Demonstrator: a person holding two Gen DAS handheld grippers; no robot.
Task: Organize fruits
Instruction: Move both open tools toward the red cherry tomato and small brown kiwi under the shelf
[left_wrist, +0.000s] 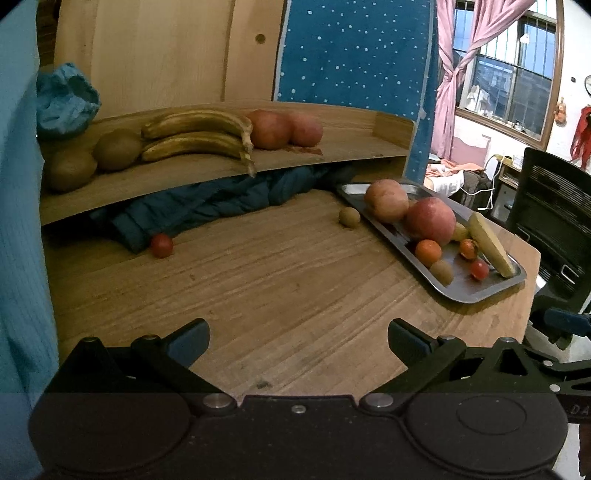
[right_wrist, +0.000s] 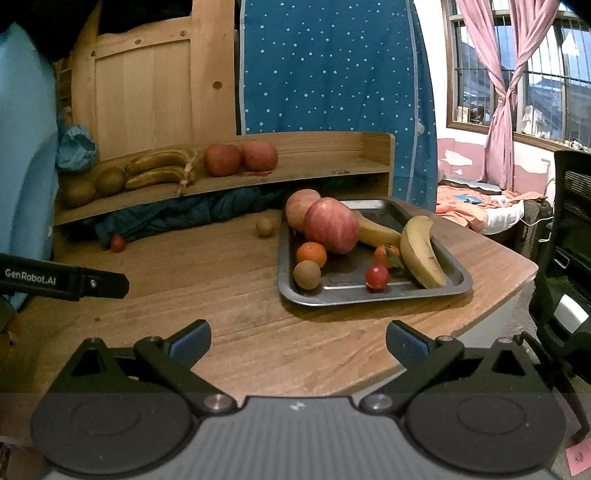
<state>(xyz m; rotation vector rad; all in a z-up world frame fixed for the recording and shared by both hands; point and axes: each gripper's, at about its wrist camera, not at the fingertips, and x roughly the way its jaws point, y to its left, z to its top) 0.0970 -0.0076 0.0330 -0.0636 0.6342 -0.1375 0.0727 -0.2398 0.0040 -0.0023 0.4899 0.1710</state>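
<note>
Left gripper (left_wrist: 298, 341): black, blue-padded fingers spread wide, nothing between them, hovering above my wooden table (left_wrist: 280, 295).
Right gripper (right_wrist: 298, 341): likewise released and empty, just short of the tray's near rim.
Table: warm plank grain, rounded edge at right.
Tray (right_wrist: 373, 297): shallow rectangular grey metal tray with a rolled rim, at the table's right end; it carries two blushed red apples (right_wrist: 331, 230), two yellow bananas (right_wrist: 421, 251), two small oranges (right_wrist: 311, 254), a fuzzy brown kiwi (right_wrist: 307, 274) and a glossy red cherry tomato (right_wrist: 377, 276).
Strays: one small brown kiwi (left_wrist: 349, 217) just beside the tray's far corner; one red tomato (left_wrist: 161, 245) well apart at left, touching the dark quilted jacket (left_wrist: 207, 206) stuffed under the shelf.
Shelf (left_wrist: 332, 147): pale wooden riser at the back, already lined with two large kiwis (left_wrist: 117, 149), two browned bananas (left_wrist: 195, 136) and two red apples (left_wrist: 269, 129), grouped by kind.
Progress: roughly partway, I judge; the shelf holds sorted fruit, the tray's load and both strays are not yet placed.
</note>
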